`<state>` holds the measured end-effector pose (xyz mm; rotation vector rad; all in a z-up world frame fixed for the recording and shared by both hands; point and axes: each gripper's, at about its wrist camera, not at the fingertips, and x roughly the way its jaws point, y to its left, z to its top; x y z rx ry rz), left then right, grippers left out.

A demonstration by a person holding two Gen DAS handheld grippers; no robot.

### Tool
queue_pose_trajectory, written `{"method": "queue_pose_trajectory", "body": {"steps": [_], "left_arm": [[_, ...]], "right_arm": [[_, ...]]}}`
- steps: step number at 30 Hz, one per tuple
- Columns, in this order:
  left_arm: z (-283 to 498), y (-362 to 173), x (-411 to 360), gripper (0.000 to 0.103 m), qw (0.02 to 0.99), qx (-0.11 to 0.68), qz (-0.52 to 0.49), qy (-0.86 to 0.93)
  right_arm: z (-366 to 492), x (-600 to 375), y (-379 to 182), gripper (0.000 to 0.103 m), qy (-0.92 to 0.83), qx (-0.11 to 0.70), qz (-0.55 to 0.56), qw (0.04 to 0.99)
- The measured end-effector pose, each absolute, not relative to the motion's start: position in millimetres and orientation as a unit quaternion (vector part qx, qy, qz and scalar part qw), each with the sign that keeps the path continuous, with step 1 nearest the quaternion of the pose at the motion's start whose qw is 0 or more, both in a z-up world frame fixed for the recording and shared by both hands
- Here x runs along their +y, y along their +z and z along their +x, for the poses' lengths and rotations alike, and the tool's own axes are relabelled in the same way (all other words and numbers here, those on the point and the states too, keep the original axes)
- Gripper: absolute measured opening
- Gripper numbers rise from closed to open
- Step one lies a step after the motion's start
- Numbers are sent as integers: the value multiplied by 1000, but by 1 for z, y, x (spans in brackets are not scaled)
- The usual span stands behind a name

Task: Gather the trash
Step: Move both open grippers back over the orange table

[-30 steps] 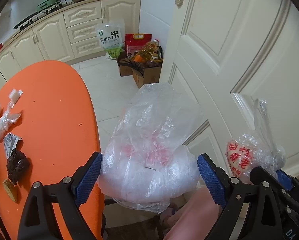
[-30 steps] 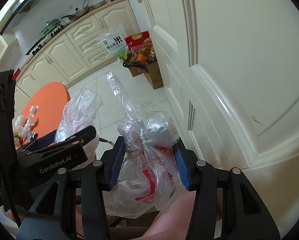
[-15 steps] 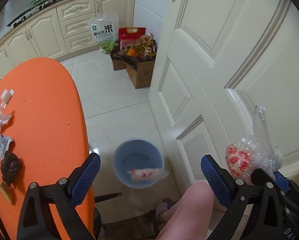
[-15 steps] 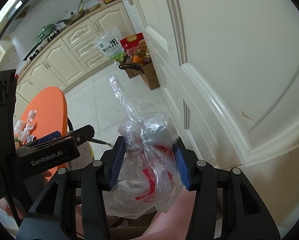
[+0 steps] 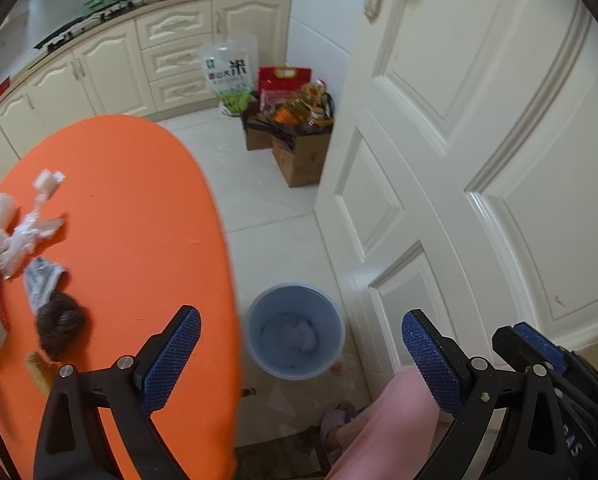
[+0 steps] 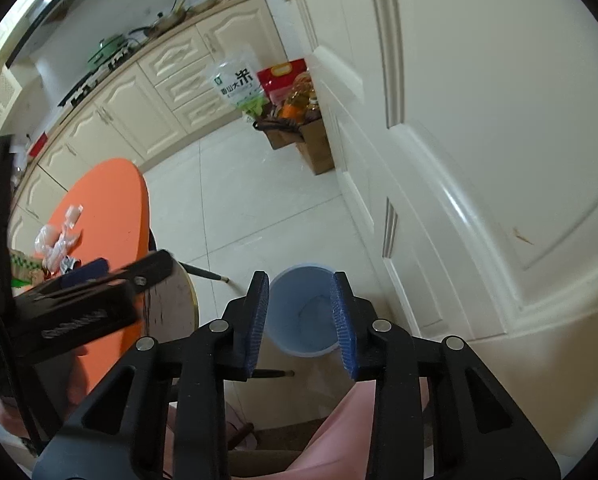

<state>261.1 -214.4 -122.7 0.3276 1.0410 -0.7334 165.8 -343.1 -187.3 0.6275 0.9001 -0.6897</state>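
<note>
Above the blue bin [image 5: 295,330], we hold both grippers empty, left gripper [image 5: 301,360] wide, right gripper [image 6: 301,324] just narrowing on nothing; next, we judge, more scraps [image 5: 27,236] beside it.

Both wrist views look steeply down from above, side by side; the left takes in more table [image 5: 131,208], the right hugs the door [image 6: 479,140], and both share the bin [image 5: 295,330] [image 6: 301,312] on the floor
</note>
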Motion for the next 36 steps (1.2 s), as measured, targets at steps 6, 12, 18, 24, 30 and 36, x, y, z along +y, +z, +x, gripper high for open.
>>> {"method": "queue_pose_trajectory", "body": {"steps": [6,12,18,24,30,36], "left_arm": [[257,-107,-183,99,815,460,135,-326],[246,-101,-161,99,817,455,140,-326],[236,-94,-148,99,812,451,152,-337],[230,-86,-126,99,812,452,145,-339],[214,-77,-81,99,821,446,133,-330],[209,-68,-19,99,840,443,97,-297]], "right_arm": [[167,-338,-186,34,-332,422,288,793],[174,-326,-181,38,-332,426,278,794],[169,-301,-163,56,-343,403,270,804],[164,-265,-138,71,-343,381,247,822],[168,-228,-118,83,-332,365,220,842],[181,-190,-109,92,-310,360,202,856]]}}
